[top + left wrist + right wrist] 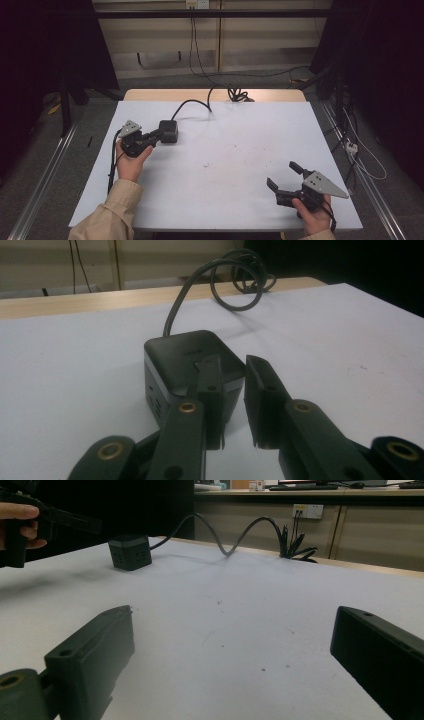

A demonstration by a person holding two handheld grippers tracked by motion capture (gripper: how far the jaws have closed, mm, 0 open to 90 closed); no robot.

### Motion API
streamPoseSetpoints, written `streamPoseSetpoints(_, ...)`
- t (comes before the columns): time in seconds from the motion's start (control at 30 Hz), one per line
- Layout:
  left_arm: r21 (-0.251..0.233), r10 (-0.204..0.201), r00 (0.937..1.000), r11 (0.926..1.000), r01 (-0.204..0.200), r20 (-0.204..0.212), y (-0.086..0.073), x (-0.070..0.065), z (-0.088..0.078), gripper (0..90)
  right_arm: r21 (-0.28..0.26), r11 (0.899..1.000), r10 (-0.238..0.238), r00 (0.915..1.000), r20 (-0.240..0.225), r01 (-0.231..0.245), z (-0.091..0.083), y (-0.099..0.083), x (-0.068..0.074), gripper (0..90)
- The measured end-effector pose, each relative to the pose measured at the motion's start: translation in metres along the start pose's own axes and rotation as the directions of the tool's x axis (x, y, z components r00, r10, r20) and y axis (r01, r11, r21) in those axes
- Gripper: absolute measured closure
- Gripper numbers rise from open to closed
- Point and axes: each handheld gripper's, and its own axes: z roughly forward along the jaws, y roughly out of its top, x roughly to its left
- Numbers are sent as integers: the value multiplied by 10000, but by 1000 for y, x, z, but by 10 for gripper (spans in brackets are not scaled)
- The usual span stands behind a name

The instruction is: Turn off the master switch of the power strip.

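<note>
At table's far-left, left gripper (156,136) jaws nearly together, empty, by rigid, prob. slick cube adapter (168,131) w/ stiff cord (192,102)—grab flat sides; right gripper (286,178) jaws apart.

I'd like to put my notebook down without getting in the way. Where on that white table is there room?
The wide middle of the white table lies bare, between the black cube with its cable and the right gripper. The far right corner is free too. It is crowded at the left, where the left gripper meets the cube.
</note>
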Motion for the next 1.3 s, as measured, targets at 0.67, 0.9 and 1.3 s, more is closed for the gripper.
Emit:
streamPoseSetpoints(0.67, 250, -51, 10000, 9997, 50, 6, 14, 0, 9, 859, -53, 10000, 42, 10000, -16, -42, 0, 1, 0, 37)
streamPoseSetpoints(0.9, 225, -58, 10000, 9997, 58, -10, 21, 1, 11, 869, -39, 10000, 45, 10000, -44, -45, 0, 1, 0, 39)
streamPoseSetpoints(1.3, 343, -113, 9997, 9993, 120, -225, 22, 7, 16, 882, -27, 10000, 25, 10000, -49, -25, -1, 1, -1, 39)
